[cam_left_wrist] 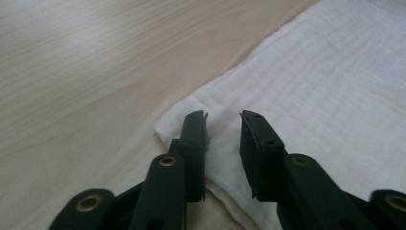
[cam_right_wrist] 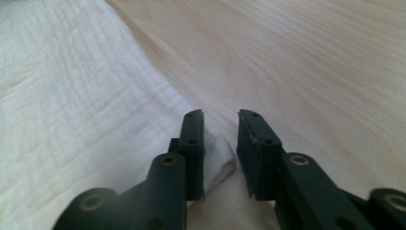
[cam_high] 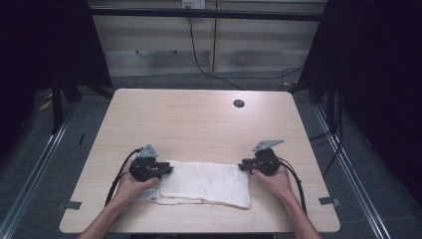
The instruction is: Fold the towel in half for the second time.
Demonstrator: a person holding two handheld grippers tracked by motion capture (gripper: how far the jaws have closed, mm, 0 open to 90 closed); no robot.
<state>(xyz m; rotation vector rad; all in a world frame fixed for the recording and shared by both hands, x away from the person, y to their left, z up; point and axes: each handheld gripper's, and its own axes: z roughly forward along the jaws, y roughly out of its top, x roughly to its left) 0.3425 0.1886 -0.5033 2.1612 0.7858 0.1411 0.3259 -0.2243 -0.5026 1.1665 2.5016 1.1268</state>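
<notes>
A white folded cloth (cam_high: pixel 206 183) lies flat near the table's front edge. My left gripper (cam_high: pixel 166 170) sits at the cloth's far left corner, held in a hand. In the left gripper view the cloth (cam_left_wrist: pixel 325 86) spreads to the right, and the gripper (cam_left_wrist: pixel 224 115) stands open a little above its corner with nothing pinched. My right gripper (cam_high: pixel 244 166) is at the far right corner. In the right gripper view the cloth (cam_right_wrist: pixel 72 96) lies to the left, and the gripper (cam_right_wrist: pixel 220 114) is open with the corner just under its left jaw.
The light wooden table (cam_high: pixel 199 119) has a round cable hole (cam_high: pixel 239 103) at the back right. A small label (cam_high: pixel 149 195) sticks out at the cloth's front left corner. Behind the table stand drawers (cam_high: pixel 154 50), with a cable on the floor.
</notes>
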